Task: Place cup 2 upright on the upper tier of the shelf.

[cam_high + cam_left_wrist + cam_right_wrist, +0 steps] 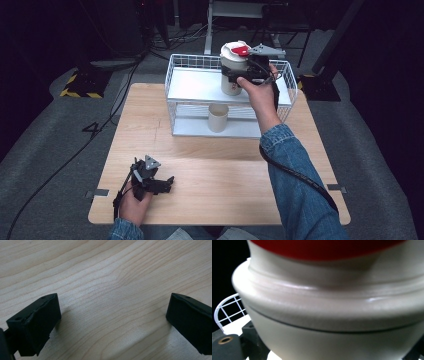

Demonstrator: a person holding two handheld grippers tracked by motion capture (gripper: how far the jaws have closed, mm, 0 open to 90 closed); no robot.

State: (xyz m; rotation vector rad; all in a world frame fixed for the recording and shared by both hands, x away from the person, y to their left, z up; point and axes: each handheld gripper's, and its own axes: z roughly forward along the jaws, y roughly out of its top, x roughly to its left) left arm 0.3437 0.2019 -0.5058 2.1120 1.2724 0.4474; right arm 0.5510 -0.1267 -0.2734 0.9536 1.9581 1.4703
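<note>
A white cup with a white and red lid (231,70) stands upright at the top shelf of a white wire rack (190,85), toward its right end. My right gripper (236,78) is shut on the cup's body from the near side. In the right gripper view the lidded cup (332,315) is very close and blurred. I cannot tell whether its base touches the shelf. My left gripper (167,184) lies low on the wooden table (210,165) at the front left. It is open, with bare wood (112,277) between its jaws.
A second white cup (218,118), without a lid, stands on the rack's lower shelf under the held one. The rack occupies the table's far middle. Cables and dark stands (85,80) lie on the grey floor beyond the table.
</note>
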